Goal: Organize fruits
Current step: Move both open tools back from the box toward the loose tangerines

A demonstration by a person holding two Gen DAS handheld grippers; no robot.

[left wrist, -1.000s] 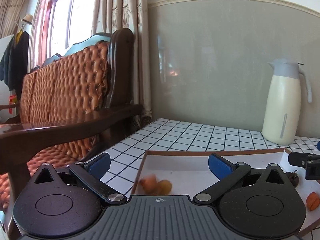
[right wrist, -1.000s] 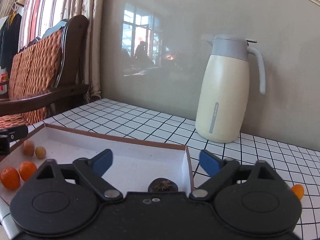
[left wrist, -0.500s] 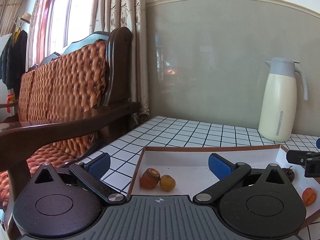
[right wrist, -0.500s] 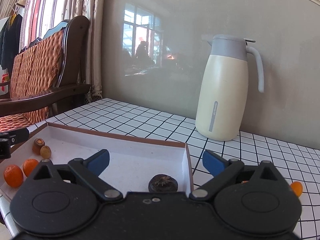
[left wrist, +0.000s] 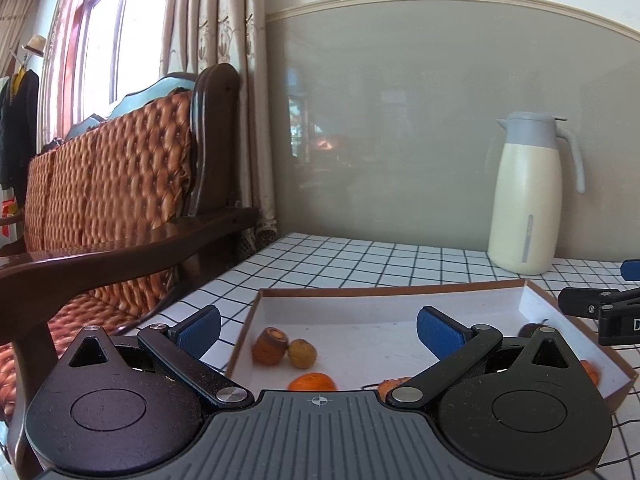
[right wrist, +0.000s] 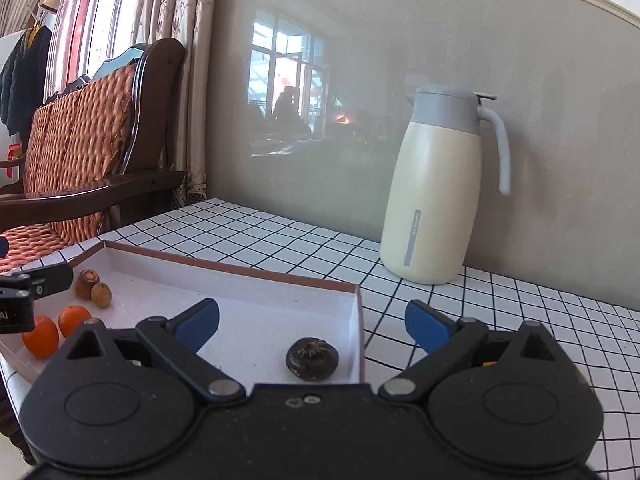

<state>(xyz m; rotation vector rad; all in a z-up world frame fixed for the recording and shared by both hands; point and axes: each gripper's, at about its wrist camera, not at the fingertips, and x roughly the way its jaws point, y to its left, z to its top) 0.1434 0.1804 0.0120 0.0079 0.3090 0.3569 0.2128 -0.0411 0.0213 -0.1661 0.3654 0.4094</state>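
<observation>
White tray [right wrist: 256, 280] holds fruits [right wrist: 100, 294].

Shallow white cardboard tray [right wrist: 280, 280] on grid-tiled tabletop [right wrist: 500, 312]; cream thermos jug [right wrist: 436, 196] behind-right; small orange fruits [right wrist: 74, 319] in tray's left end, dark round fruit [right wrist: 313, 359] at right

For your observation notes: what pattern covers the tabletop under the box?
White with a black grid of squares, clearest in the right wrist view.

right gripper [left wrist: 618, 326]: letter "D", rest cut off | left gripper [right wrist: 16, 314]: letters "AI", start cut off | jug [right wrist: 434, 192]: small vertical print on grey strip, not readable
</observation>
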